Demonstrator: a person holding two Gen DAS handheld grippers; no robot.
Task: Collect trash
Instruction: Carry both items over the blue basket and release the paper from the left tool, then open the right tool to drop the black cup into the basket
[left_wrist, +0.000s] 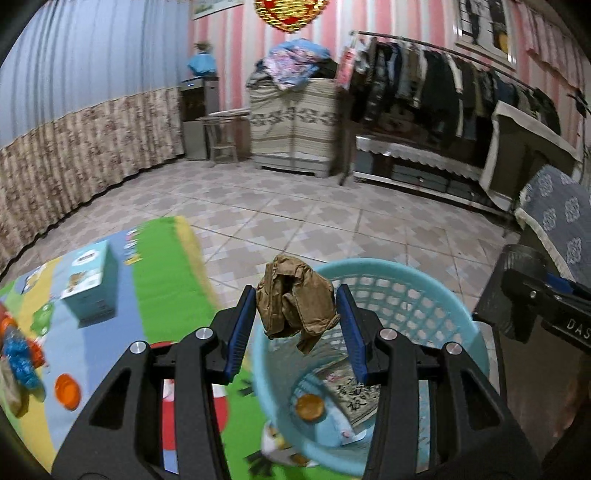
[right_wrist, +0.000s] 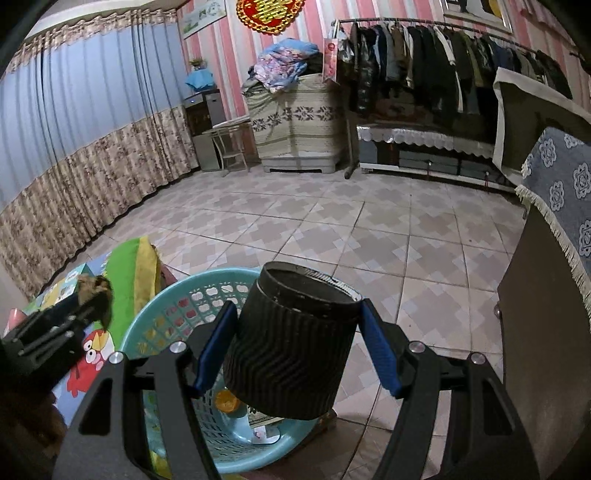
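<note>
Pink-striped wall (right_wrist: 229, 55), blue curtains (right_wrist: 92, 85), patterned tile floor (right_wrist: 314, 221), loaded clothes rack (right_wrist: 424, 55).

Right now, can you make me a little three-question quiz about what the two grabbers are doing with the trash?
1. True or false: the left gripper has crumpled brown paper between its fingers.
2. What does the right gripper hold? A) black ribbed cup B) orange lid C) blue box
3. Fill in: both grippers are over the light blue ____.

Key:
1. True.
2. A, the black ribbed cup.
3. Basket; an orange lid already lies inside.
</note>
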